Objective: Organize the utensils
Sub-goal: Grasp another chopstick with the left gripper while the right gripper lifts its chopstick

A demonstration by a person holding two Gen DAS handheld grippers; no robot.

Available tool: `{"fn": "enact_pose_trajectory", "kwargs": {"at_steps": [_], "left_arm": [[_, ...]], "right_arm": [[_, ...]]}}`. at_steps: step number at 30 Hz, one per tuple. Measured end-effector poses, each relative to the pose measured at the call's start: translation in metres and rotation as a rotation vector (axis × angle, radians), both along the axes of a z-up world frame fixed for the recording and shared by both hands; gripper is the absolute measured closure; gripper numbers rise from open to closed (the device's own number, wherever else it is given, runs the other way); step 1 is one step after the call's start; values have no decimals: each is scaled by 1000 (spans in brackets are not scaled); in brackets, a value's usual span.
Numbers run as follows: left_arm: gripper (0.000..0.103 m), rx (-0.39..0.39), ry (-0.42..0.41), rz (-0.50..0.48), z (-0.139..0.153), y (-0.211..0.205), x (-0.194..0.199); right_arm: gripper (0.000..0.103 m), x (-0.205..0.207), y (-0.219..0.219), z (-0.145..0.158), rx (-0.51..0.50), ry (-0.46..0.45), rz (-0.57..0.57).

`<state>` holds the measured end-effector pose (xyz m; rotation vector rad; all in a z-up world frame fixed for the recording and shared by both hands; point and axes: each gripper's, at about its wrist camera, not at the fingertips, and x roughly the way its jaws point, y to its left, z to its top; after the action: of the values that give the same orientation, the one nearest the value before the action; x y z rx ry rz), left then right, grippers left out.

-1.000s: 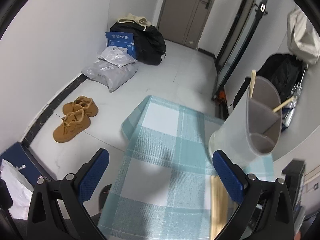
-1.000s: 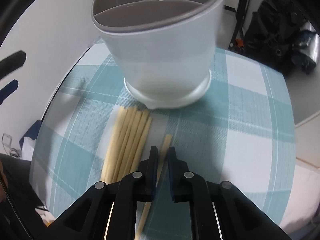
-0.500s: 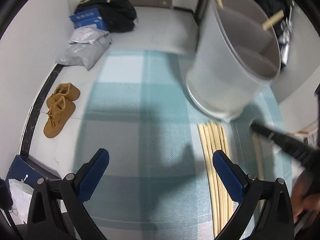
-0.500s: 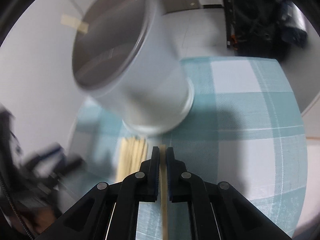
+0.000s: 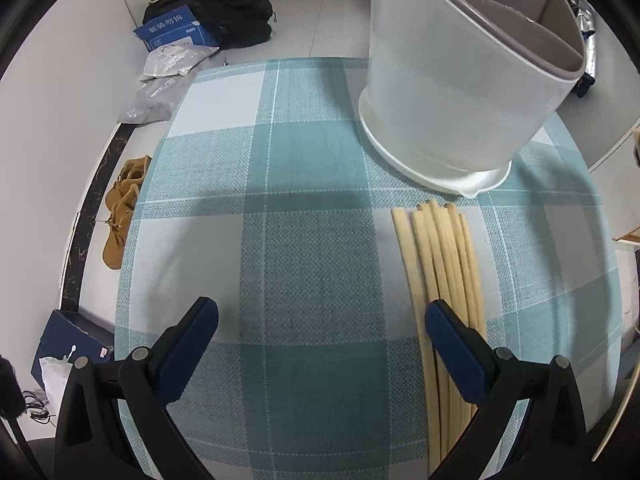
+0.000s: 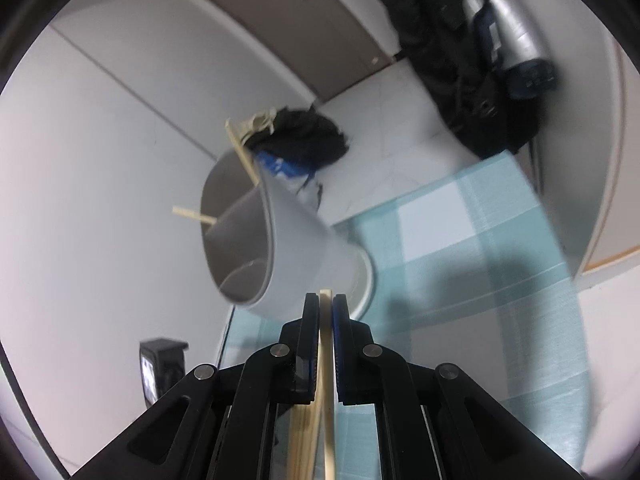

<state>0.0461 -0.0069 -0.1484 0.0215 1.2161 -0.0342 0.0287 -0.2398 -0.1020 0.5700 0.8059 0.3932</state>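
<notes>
right gripper (image 6: pixel 326 304) pinching one chopstick (image 6: pixel 325 360) in front of the white holder (image 5: pixel 460 80), left gripper (image 5: pixel 320 324) spread wide over the checked cloth (image 5: pixel 280 200), loose chopsticks (image 5: pixel 440 264) lying just beside the holder's base.

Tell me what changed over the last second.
The right gripper, shut on one chopstick, lifted it off the tablecloth toward the holder. The left gripper swung nearer the chopstick bundle, staying open. Bundle and holder stayed put.
</notes>
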Motion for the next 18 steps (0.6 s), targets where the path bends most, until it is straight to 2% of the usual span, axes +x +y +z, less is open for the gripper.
{"fn": "enact_pose_trajectory", "kwargs": {"at_steps": [7,10,12,15,16,18], "left_arm": [[1,-1,16,16,-2,2,4],[4,9,2,36,-1,3,7],[7,14,-11,21,0,0,11],[23,5,-22,-22,2,-8,15],[31,-8,-23,-34,3,-10,17],[41,-18,-28,-38,4,-11,17]], "right_arm": [[97,-11,-14,5,-113,-27,-107],[97,-15,-12,0,-227,-14,-132],[97,-16,-8,-9,-240,21,-124],[97,-12,-4,-28,-217,90,-108],[97,-12,-5,-32,-199,107,-107],[97,-9,-11,-41,-120,148,-104]]}}
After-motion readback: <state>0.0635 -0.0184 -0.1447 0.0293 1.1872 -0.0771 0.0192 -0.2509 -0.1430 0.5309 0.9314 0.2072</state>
